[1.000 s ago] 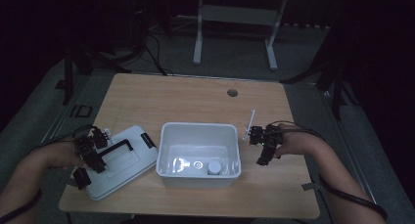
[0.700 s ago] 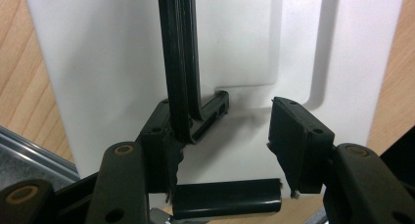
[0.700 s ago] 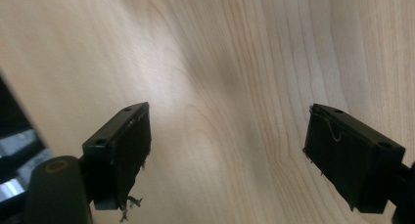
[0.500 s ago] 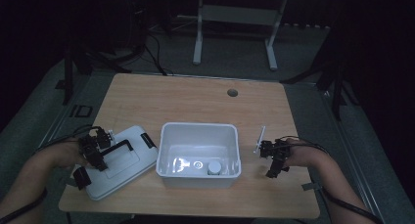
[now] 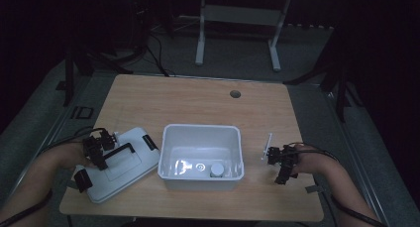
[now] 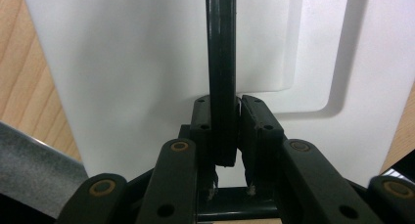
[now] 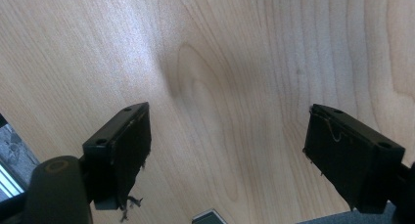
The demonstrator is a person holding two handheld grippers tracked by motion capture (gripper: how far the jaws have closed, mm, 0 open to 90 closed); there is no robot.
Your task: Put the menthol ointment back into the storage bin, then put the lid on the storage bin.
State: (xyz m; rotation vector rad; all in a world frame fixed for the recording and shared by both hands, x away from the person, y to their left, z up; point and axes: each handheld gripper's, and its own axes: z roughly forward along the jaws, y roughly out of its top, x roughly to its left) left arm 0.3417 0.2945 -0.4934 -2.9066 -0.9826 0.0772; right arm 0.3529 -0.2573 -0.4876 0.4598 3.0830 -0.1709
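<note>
- I have the left claw (image 5: 101, 155) closed on the black handle (image 6: 221, 62) of the white lid (image 5: 130, 170). Its jaws have just been closing, and in the left gripper view the bar now sits pinched between both pads.
- The lid lies flat on the table (image 5: 198, 98), near its front left corner, at about 9 o'clock from the white bin (image 5: 200, 137) and just beside the bin's left wall. The handle runs across the lid's top, and my left claw comes onto it from the 9 o'clock side.
- My right claw (image 5: 283, 167) stands wide and holds nothing. The right gripper view looks straight at bare wood between the two pads (image 7: 120, 145). It sits at about 3 o'clock from the bin, apart from it, with a thin pale stick-like part (image 5: 268, 145) at its far side; I cannot tell what that is.
- The bin is open. Small things lie on its floor: a round cap-like piece (image 5: 216, 169) and something shiny (image 5: 184, 165) beside it, too small to name.
- I judge the step in hand to be the grasp on the lid, now made, with the lift not yet begun.
- The next move calls for a level lift, a carry towards 3 o'clock over the bin, and squaring the lid's corners to the rim. The grip is on a narrow bar, so the lid may swing or tilt; I would go slowly and let the right claw steady the far edge.
</note>
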